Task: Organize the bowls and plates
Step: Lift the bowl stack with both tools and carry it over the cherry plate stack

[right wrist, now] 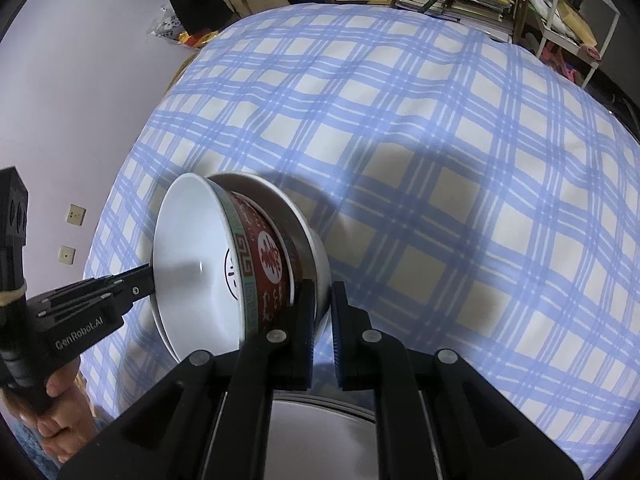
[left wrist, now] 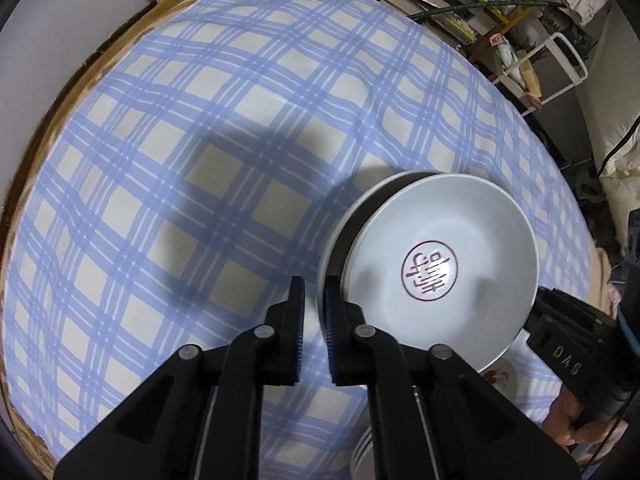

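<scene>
In the left wrist view the left gripper (left wrist: pixel 315 288) is seen closed on the rim of the nested bowls (left wrist: pixel 440 240), tilted above the checked cloth (left wrist: pixel 180 160), while in the right wrist view the right gripper (right wrist: pixel 322 292) is clamped on their opposite rim.

You're looking at two matte black grippers: the left gripper (left wrist: pixel 314 292) is showing ribbed blue-edged pads and round grey pivot pins, while the right gripper (right wrist: pixel 322 300) matches it. Raised lettering is showing too — "DAS" lower right, "GenRobot.AI" lower left.
</scene>
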`<act>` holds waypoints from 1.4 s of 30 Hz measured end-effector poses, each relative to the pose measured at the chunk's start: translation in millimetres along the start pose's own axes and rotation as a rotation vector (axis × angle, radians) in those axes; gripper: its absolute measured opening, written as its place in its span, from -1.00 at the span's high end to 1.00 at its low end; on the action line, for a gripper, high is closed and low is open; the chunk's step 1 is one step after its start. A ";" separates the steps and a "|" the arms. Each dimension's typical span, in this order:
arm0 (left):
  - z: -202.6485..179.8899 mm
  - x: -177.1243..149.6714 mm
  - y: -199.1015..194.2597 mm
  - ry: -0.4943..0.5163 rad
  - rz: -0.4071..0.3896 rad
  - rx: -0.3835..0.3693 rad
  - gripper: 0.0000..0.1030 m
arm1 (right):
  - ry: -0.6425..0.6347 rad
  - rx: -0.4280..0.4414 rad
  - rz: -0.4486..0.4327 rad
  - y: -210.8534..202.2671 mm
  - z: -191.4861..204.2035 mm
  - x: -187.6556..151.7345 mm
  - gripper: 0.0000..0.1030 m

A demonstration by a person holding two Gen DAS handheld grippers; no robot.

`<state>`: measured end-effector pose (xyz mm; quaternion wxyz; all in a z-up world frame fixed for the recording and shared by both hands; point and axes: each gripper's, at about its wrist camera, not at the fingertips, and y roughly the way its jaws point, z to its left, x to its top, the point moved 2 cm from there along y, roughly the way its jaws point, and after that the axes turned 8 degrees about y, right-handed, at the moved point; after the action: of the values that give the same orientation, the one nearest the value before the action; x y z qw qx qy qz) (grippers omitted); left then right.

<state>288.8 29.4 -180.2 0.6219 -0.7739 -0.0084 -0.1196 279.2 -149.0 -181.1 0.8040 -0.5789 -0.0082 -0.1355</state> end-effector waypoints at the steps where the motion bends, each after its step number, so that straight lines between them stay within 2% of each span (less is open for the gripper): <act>1: -2.7 0.7 -0.7 0.015 0.002 0.014 0.96 | -0.017 -0.007 -0.001 -0.4 0.8 -0.2 0.79; 12: -12.6 -4.8 -24.3 0.034 -0.036 0.027 0.96 | 0.038 -0.023 -0.042 -20.5 3.3 -0.8 0.79; 22: -41.9 -17.9 -72.1 0.085 -0.097 0.025 0.95 | 0.066 0.005 -0.082 -70.7 -2.2 -14.4 0.78; 31: -71.7 -63.8 -88.2 0.096 -0.093 -0.001 0.96 | 0.084 -0.013 -0.107 -105.7 -20.8 -64.2 0.79; 39: -87.2 -112.0 -74.1 0.120 -0.084 0.037 0.95 | 0.151 0.002 -0.124 -107.2 -45.7 -120.0 0.79; 42: -89.2 -122.4 -57.4 0.117 -0.054 0.090 0.95 | 0.207 0.011 -0.115 -92.1 -54.9 -137.2 0.79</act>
<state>145.1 -27.1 -131.4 0.6522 -0.7362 0.0016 -0.1807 118.3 -198.7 -137.0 0.7946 -0.5560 0.0407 -0.2405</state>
